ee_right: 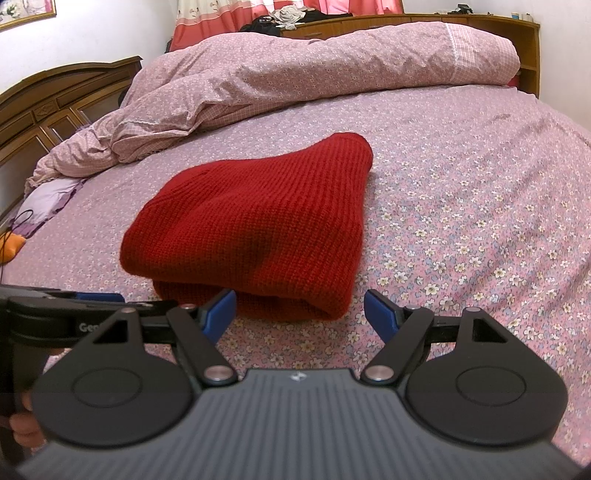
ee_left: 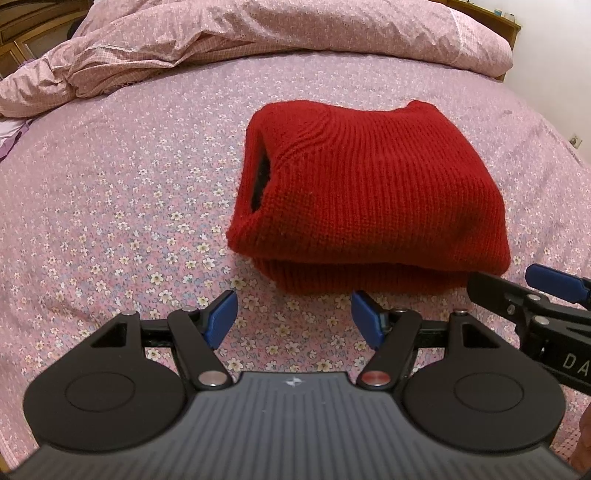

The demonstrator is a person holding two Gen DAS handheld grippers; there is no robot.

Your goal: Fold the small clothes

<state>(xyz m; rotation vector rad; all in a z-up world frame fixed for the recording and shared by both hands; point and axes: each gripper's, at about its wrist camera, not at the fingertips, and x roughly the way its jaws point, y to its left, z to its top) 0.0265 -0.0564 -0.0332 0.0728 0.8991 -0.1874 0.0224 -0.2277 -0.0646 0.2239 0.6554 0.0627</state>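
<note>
A red knitted sweater (ee_left: 373, 192) lies folded into a thick bundle in the middle of the bed (ee_left: 110, 206), on the flowered sheet, with a rumpled quilt (ee_left: 258, 40) heaped behind it. The left tool (ee_left: 293, 317) hangs just short of the bundle's near edge, jaws wide apart and holding nothing; the right tool (ee_right: 299, 314) does likewise (its blue pads clear of the wool). Only the left view shows the dark opening in the sweater's side; only the right view shows the wooden headboard (ee_right: 44, 107) and curtains (ee_right: 221, 16).
</note>
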